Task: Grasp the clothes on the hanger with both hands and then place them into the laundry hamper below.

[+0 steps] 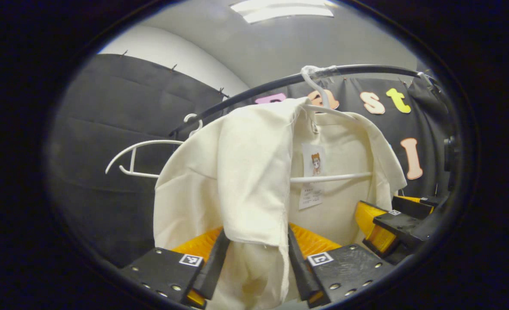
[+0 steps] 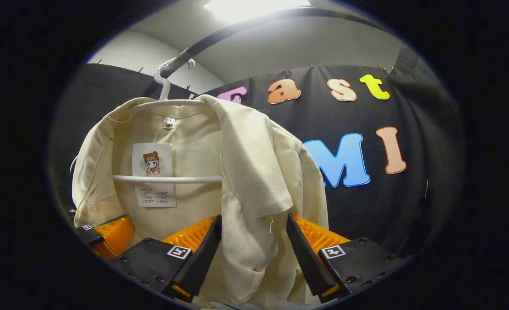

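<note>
Black cloth walls back a cream garment point(image 1: 237, 172) on a rail-hung hanger point(image 1: 323, 110).

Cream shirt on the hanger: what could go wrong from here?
1. The cream shirt is draped over the white hanger; pulling down may drag the hanger along the rail.
2. Left gripper and right gripper straddle cloth with jaws apparently open; it may slip.
3. The paper tag might snag.

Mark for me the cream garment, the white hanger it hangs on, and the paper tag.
cream garment point(image 1: 254, 172), left gripper view, front panel fold.
white hanger point(image 2: 168, 178), right gripper view, lower crossbar.
paper tag point(image 2: 153, 161), right gripper view, upper card.
</note>
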Tool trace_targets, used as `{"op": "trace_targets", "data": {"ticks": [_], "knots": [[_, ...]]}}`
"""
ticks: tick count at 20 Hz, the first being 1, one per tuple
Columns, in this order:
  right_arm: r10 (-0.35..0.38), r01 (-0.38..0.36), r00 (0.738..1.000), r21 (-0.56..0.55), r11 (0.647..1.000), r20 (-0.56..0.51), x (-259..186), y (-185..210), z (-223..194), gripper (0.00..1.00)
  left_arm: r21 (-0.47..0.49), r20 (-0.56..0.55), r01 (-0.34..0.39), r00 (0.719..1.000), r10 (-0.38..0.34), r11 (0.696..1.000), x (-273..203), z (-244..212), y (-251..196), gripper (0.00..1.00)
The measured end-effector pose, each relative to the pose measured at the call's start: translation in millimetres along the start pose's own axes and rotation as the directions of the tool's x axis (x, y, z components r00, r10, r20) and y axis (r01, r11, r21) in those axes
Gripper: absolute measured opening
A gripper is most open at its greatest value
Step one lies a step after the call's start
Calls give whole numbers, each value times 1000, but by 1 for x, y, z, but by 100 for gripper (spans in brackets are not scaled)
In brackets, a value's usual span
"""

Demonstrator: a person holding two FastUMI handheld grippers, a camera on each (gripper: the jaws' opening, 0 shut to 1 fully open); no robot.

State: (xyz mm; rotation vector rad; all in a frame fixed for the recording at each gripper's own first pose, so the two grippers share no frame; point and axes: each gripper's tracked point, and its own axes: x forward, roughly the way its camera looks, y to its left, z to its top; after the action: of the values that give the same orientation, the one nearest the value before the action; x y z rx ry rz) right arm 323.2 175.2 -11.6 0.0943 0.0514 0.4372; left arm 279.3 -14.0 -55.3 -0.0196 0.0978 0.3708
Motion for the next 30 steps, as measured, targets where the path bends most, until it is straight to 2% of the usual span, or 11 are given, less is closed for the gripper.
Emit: {"op": "trace_targets", "data": {"ticks": [1,4,5,6,7,8,9,10,13,19,30], "knots": [[-11,11,1000,-5,1000,-13,0,-2,-3,79,0,-2,-3,1000,3,1000,0,-1,0,63],[-12,12,999,-19,1000,-31,2,0,-4,63,10,-8,4,1000,-4,1000,4,-2,-1,62],[-10,9,999,-25,1000,-30,2,0,-4,49,7,-11,13,1000,-13,1000,7,-4,0,55],[-14,13,1000,-35,999,-24,0,0,-3,42,0,-20,29,999,-29,1000,7,-5,-2,47],[-32,32,999,-45,998,-6,-3,-4,1,22,-2,-28,38,999,-38,999,6,-8,0,40],[-28,29,1000,-52,998,12,-2,-3,4,11,4,-33,53,998,-52,999,16,-14,0,40],[-20,21,1000,-72,997,13,0,-2,5,5,-2,-33,39,999,-39,999,9,-10,3,27],[-22,23,1000,-103,994,11,-1,-3,6,5,-12,-36,47,998,-47,999,8,-11,4,14],[-77,85,995,-154,984,57,-2,-19,17,5,-4,-21,44,999,-45,999,5,-6,10,5],[-118,156,973,-196,968,196,-25,-31,61,1,27,-4,60,998,-60,998,-21,5,25,5],[-168,234,941,-207,950,295,-26,-57,90,1,123,-4,71,997,-71,990,-57,40,41,2]]}}
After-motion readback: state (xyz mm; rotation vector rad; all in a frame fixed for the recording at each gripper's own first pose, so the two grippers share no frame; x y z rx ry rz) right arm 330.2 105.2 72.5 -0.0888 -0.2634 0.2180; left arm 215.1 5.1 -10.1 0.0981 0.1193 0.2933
